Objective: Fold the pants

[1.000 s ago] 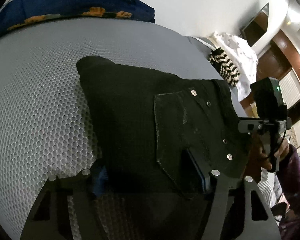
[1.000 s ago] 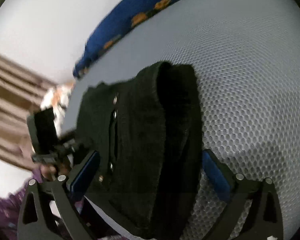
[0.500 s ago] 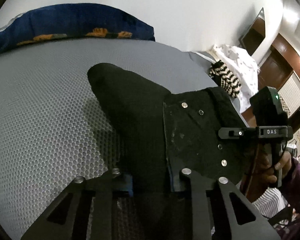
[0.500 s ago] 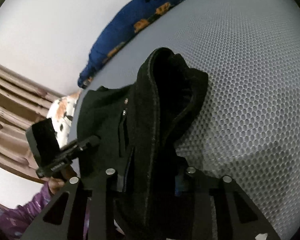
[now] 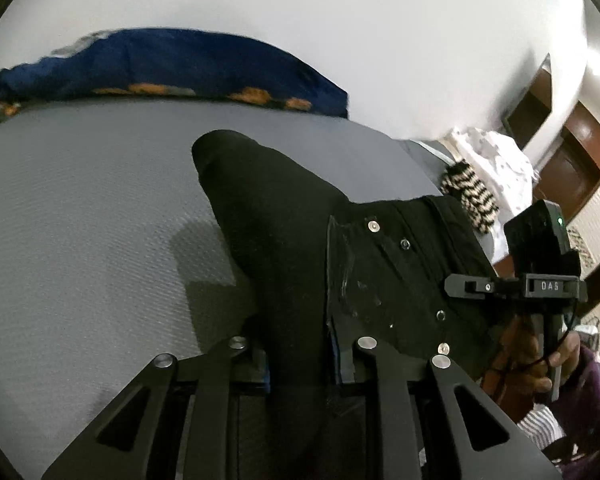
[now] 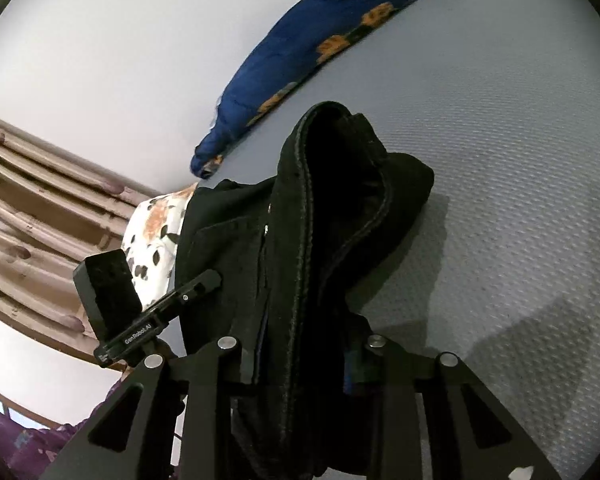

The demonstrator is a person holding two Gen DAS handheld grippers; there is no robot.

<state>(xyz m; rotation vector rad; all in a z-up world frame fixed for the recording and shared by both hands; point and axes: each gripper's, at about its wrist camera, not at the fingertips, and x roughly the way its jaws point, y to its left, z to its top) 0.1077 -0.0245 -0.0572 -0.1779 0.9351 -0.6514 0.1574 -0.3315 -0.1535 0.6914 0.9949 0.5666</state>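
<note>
Black pants point(image 5: 284, 240) hang bunched and lifted off the grey bed point(image 5: 80, 220); a back pocket with rivets point(image 5: 380, 272) faces the left wrist view. My left gripper point(image 5: 304, 364) has its jaws closing, its pads pressed on a thick fold of the fabric. In the right wrist view the same pants point(image 6: 332, 220) rise in a seamed ridge. There my right gripper point(image 6: 304, 362) is closing too, pinching another part of the bundle. Each gripper shows in the other's view: the right one point(image 5: 540, 288) in a hand, the left one point(image 6: 112, 292) at the lower left.
A blue blanket with orange flowers point(image 5: 160, 64) lies along the bed's far edge by a white wall. A striped cloth point(image 5: 470, 192) and white laundry point(image 5: 492, 156) sit at the right end. A floral pillow point(image 6: 152, 232) and beige curtains point(image 6: 28, 220) lie beyond the left side.
Both grippers went from wide open around the flat pants to closed on the fabric. They then rose, and the pants lifted off the bed into a bunched ridge.
</note>
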